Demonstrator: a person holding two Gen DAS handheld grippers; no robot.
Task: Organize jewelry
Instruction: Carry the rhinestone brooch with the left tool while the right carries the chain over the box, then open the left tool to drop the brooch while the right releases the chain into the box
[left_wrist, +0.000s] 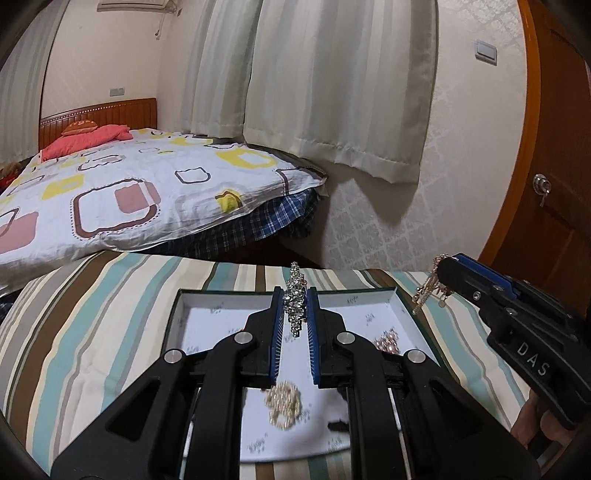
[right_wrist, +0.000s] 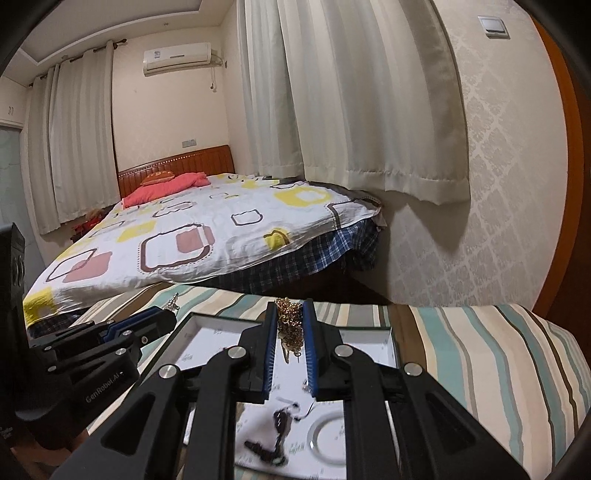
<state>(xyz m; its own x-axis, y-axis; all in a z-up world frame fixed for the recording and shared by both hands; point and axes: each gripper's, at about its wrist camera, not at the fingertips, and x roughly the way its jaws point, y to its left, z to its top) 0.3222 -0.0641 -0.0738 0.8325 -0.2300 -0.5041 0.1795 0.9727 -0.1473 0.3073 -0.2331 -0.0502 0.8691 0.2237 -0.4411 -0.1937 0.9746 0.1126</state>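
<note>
A shallow box (left_wrist: 183, 300) with a white floor lies on the striped cloth. Above it, my left gripper (left_wrist: 295, 295) is shut on a silver rhinestone piece (left_wrist: 296, 282) that stands up between the blue pads. In the box below lie a gold piece (left_wrist: 283, 406), a rose-gold piece (left_wrist: 386, 339) and a small dark piece (left_wrist: 338, 425). My right gripper (right_wrist: 290, 308) is shut on a gold chain (right_wrist: 291, 328), held over the same box (right_wrist: 207, 322). It also shows at the right (left_wrist: 444, 265) with the chain (left_wrist: 428, 291) dangling. The left gripper (right_wrist: 168, 314) appears beside it.
The striped cloth (left_wrist: 92, 332) covers the surface under the box. Beyond it stands a bed (left_wrist: 122, 192) with a patterned quilt. Pale curtains (left_wrist: 332, 92) hang behind, and a wooden door (left_wrist: 554, 166) is at the right. A silver bangle (right_wrist: 328, 437) and dark jewelry (right_wrist: 275, 439) lie in the box.
</note>
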